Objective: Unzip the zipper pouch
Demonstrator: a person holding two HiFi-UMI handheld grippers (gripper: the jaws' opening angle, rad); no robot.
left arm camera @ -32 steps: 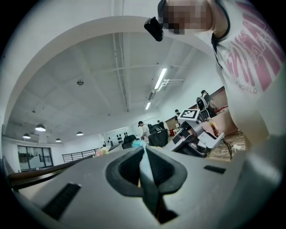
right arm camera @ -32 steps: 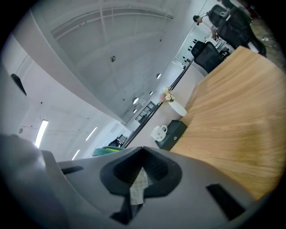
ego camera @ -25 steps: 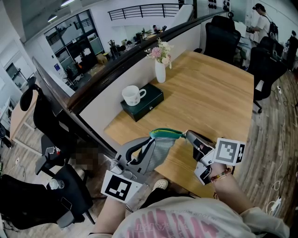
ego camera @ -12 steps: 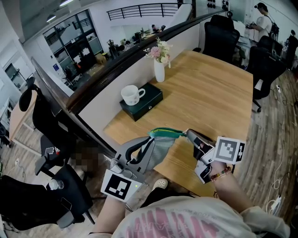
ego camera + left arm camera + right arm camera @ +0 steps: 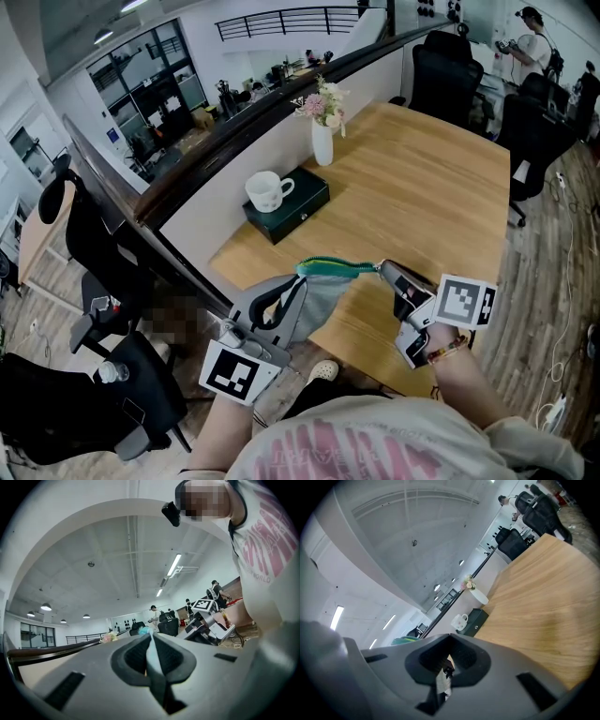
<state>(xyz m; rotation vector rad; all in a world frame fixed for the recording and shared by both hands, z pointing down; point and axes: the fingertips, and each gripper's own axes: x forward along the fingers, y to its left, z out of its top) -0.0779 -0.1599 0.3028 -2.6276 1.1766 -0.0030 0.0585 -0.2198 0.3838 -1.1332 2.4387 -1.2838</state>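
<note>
Left gripper (image 5: pixel 300 283): my jaws are closed on the left end of the grey fabric zipper pouch (image 5: pixel 323 295). In the left gripper view a thin pale teal strip of fabric (image 5: pixel 151 652) is pinched between the pads, with no gap to either side of it

Right gripper (image 5: pixel 384 270): my jaws are pressed together at the right end of the pouch's top edge. In the right gripper view a small white and dark tab (image 5: pixel 443 676) sits clamped between the pads. I take it for part of the zipper, but cannot tell whether it is the pull itself

Pouch position: held between my two grippers at the near edge of the light wooden table (image 5: pixel 441 187), towards its near left corner. The body hangs below the grips. The teal-green zipper line (image 5: pixel 337 269) runs along the top from one gripper to the other, slightly arched. Whether any length of it is open, I cannot tell

Other items:
- a dark green rectangular box (image 5: pixel 286 208) lies by the table's left edge, against the partition
- a white ceramic mug (image 5: pixel 268 192) stands on top of that box
- a white vase with pink flowers (image 5: pixel 322 141) stands further along the same edge, well apart from the box
- black office chairs (image 5: pixel 448 75) stand at the far edge
- a person (image 5: pixel 530 47) stands beyond the chairs, at the far right
</note>
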